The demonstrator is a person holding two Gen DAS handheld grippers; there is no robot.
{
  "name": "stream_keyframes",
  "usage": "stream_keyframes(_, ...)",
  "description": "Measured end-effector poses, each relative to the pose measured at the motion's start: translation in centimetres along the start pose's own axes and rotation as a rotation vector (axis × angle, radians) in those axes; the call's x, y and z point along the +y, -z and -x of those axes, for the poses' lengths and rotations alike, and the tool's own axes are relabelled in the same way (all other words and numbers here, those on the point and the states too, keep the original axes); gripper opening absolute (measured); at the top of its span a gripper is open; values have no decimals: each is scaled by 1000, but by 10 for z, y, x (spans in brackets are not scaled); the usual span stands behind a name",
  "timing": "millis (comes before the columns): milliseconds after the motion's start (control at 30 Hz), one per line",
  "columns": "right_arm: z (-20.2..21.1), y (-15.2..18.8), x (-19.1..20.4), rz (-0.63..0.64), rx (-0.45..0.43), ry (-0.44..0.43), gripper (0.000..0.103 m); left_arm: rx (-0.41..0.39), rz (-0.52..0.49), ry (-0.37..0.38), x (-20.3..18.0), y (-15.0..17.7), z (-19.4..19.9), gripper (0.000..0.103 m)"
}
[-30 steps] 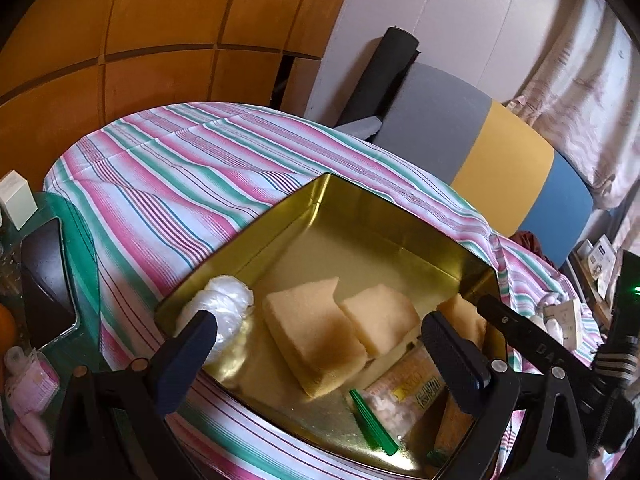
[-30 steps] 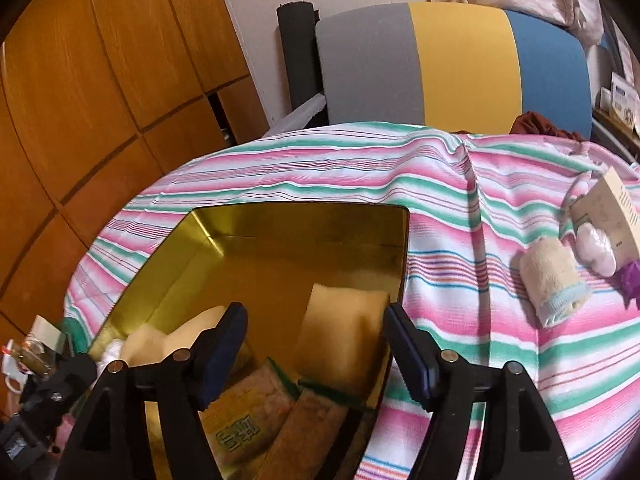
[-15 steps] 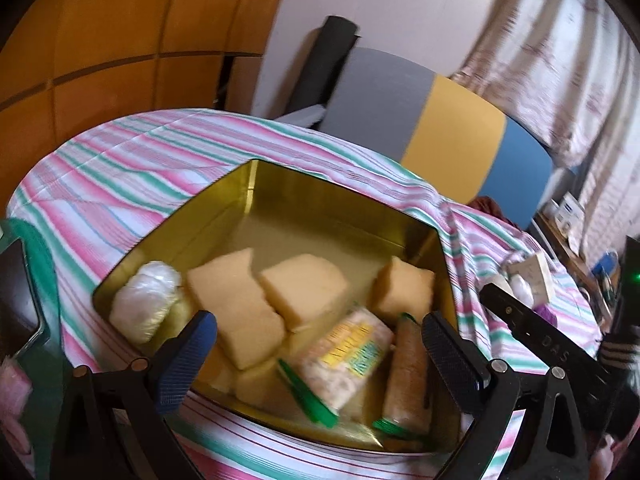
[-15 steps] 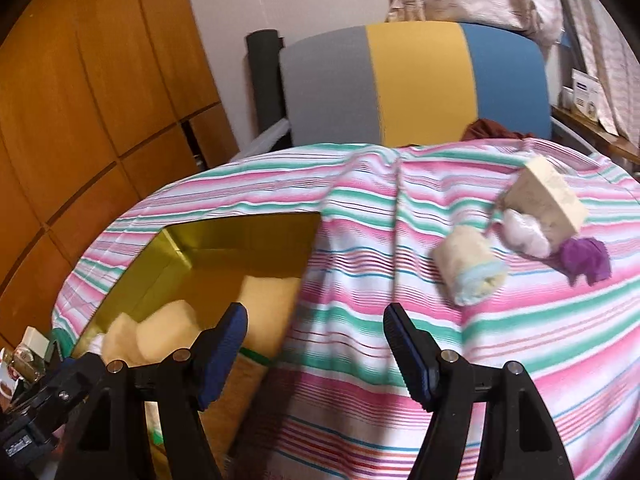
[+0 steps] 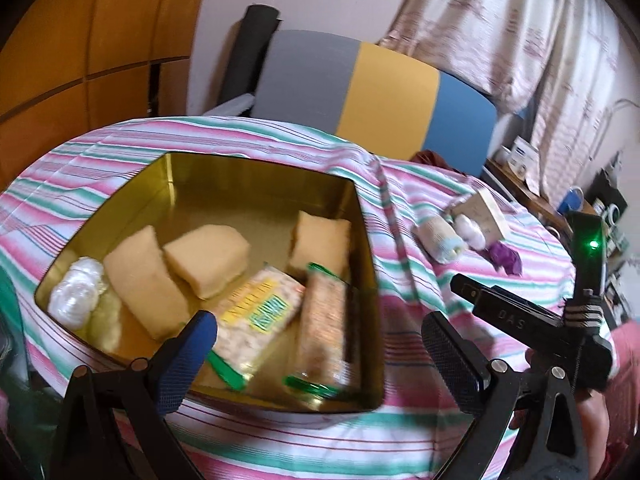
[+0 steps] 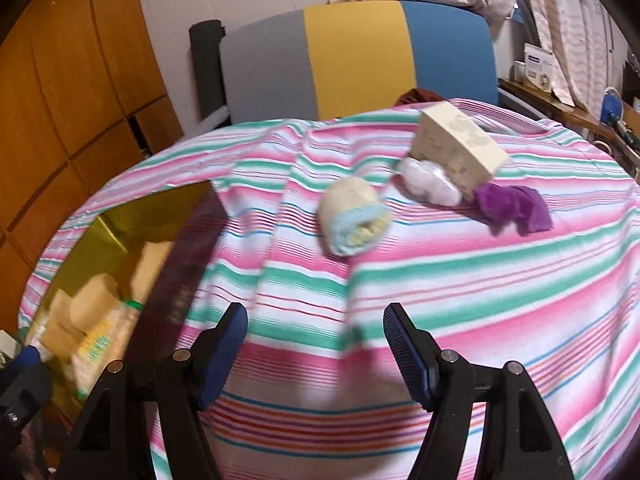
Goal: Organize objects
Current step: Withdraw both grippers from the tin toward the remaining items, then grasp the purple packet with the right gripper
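A gold tin (image 5: 256,168) lies on the striped tablecloth, holding yellow sponges (image 5: 208,256), a white plastic bundle (image 5: 76,292) and two snack packets (image 5: 260,312). My left gripper (image 5: 320,340) hangs open over the tin's near edge, nothing between its fingers. My right gripper (image 6: 316,336) is open above bare cloth, right of the tin (image 6: 120,220). Beyond it lie a rolled cream towel (image 6: 354,220), a white plastic wad (image 6: 430,184), a beige box (image 6: 456,148) and a purple cloth (image 6: 512,208). The same towel (image 5: 440,238) and box (image 5: 486,216) show in the left wrist view.
A chair with a grey, yellow and blue back (image 6: 356,56) stands behind the round table. Wooden panels (image 6: 60,92) cover the left wall. A shelf with small items (image 5: 528,168) runs along the right, under curtains. The right tool's body (image 5: 520,320) crosses the left wrist view.
Both grippers have swung to the right across the table. The right one has left the tin and now faces the towel, box and purple cloth. Both stayed open.
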State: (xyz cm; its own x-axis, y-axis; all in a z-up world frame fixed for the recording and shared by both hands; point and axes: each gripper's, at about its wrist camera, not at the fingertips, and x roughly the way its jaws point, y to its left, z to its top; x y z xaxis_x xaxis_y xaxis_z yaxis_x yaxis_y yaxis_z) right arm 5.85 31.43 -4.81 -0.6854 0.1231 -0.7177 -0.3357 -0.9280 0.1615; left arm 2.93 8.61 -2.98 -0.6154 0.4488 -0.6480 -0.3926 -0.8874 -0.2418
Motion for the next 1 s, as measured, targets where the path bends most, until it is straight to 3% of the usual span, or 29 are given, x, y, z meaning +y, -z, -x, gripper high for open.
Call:
stream_keyframes(733,7,17,-120,-192,-17,170,72,106,-166,85,-88,22,-27,103)
stream_keyframes(867,7,16,-152,-245,-20,200,72,99,-206,27,-96,24,-31,103)
stream_keyframes(1000,5,-1,-181,-271,-43,232,72,71,-220,37,-103,22,-27,103)
